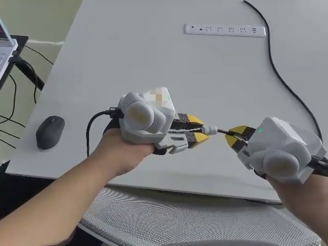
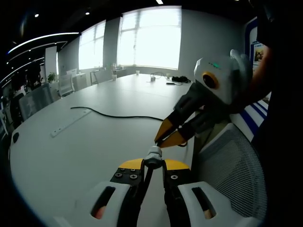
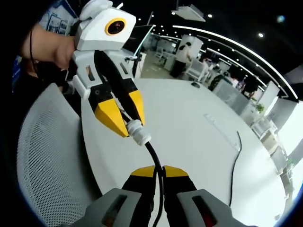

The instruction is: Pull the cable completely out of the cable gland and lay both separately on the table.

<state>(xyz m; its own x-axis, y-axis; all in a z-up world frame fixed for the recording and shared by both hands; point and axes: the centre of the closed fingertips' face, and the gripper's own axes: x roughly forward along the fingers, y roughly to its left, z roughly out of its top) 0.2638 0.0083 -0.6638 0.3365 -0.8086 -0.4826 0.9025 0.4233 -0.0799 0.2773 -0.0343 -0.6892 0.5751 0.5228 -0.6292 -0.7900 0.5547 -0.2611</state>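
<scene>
The left tongs [image 1: 199, 132] are closed on the cable gland [image 1: 210, 130] above the surface's [image 1: 154, 56] 6 o'clock edge. At its 3 o'clock, the right tongs [image 1: 234, 136] pinch the black cable [image 1: 222, 132] emerging from it.

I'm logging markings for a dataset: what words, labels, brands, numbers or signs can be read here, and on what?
No text can be read in any view.
On the power strip: any print is too small to read.
On the blue poster in the left gripper view: the print is too blurred to read.
</scene>
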